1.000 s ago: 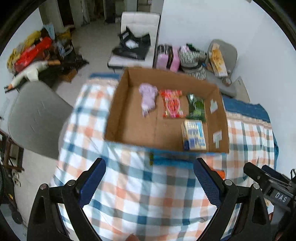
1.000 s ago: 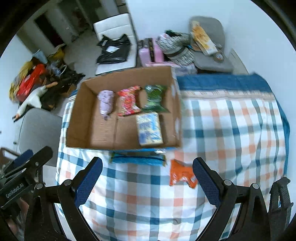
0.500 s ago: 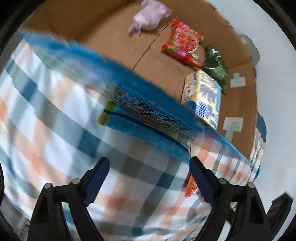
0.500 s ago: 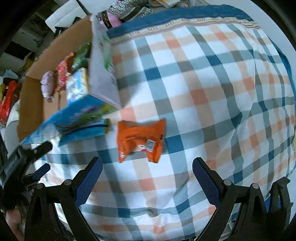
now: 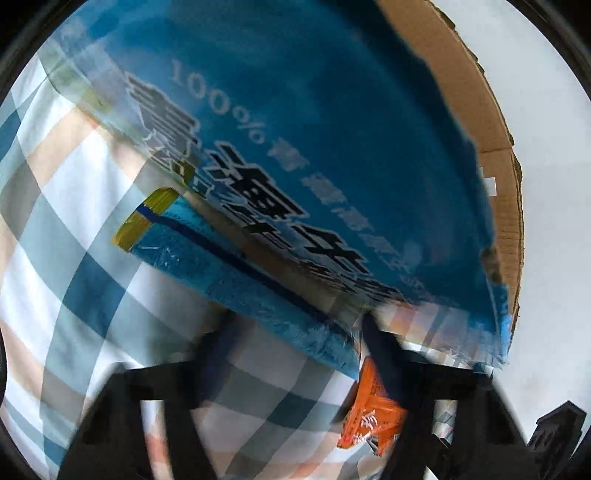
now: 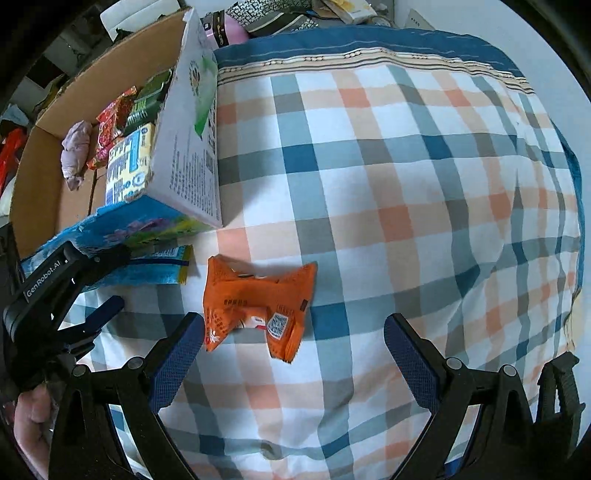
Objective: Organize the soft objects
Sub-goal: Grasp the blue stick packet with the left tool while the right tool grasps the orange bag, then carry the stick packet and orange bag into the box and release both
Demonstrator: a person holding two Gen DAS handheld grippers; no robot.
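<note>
An orange snack packet (image 6: 258, 302) lies on the checked cloth (image 6: 406, 184), just ahead of my open, empty right gripper (image 6: 293, 354). A blue towel pack with a yellow end (image 6: 147, 267) lies against the front wall of the cardboard box (image 6: 44, 122). My left gripper (image 5: 295, 354) is open and blurred, right at the blue pack (image 5: 236, 273), its fingers either side of the pack's near end; the orange packet (image 5: 369, 417) shows by its right finger. The box holds a purple soft toy (image 6: 75, 151), a red packet (image 6: 110, 125), a green packet (image 6: 147, 99) and a yellow tissue pack (image 6: 129, 166).
The box's blue printed outer wall (image 5: 314, 147) fills most of the left wrist view. The left gripper's body (image 6: 48, 295) shows at the left of the right wrist view. Bags and clutter (image 6: 277, 14) lie beyond the bed's far edge.
Both grippers have dropped down close to the cloth. The left one has moved in tight to the blue pack by the box. The right one has closed in on the orange packet.
</note>
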